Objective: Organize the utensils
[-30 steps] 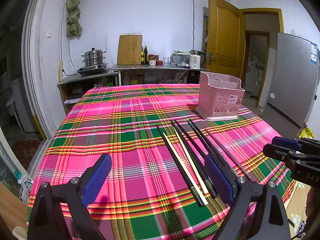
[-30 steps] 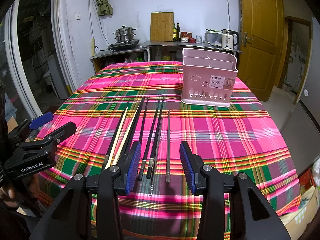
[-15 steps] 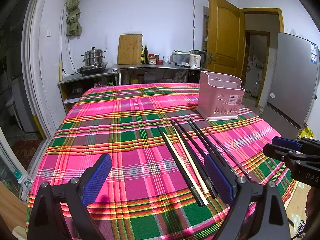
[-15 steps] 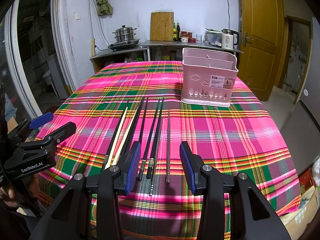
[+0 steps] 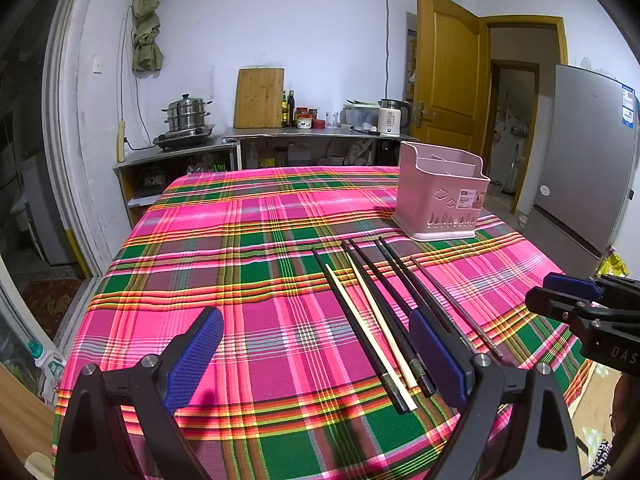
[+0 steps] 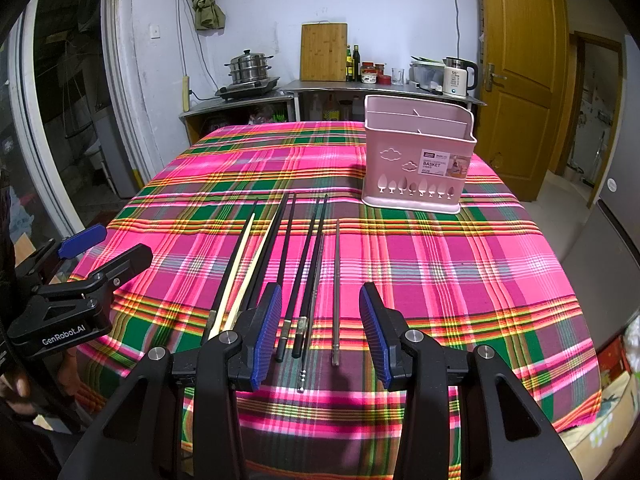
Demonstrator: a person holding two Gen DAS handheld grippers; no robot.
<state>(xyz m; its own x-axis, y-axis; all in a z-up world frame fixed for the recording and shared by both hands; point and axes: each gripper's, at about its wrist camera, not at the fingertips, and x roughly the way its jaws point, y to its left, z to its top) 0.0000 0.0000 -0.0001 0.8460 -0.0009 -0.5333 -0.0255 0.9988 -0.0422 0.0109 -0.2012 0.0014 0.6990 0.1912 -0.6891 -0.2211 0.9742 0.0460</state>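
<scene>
at the left edge of the right wrist view, the left gripper point(image 6: 104, 248) hangs off the corner of the table under a pink and green plaid tablecloth point(image 6: 460, 264), its blue-padded jaws spread wide and holding nothing. right of it, in the frame's centre, lie the row of chopsticks: two pale wooden chopsticks point(image 6: 236, 272), then several slim black chopsticks point(image 6: 304, 264), then a thin grey metal chopstick point(image 6: 336, 280) a little apart, all flat on the cloth and pointing up-frame. at lower centre the right gripper point(image 6: 320, 334) hovers over their near ends, jaws moderately open and empty. upper right stands the pink plastic divided utensil basket point(image 6: 416, 160), upright and seemingly empty, though its depths are hidden. the sticks look light, stiff and slippery; a pinch near the thick near ends, one pair at a time, seems safest.
</scene>
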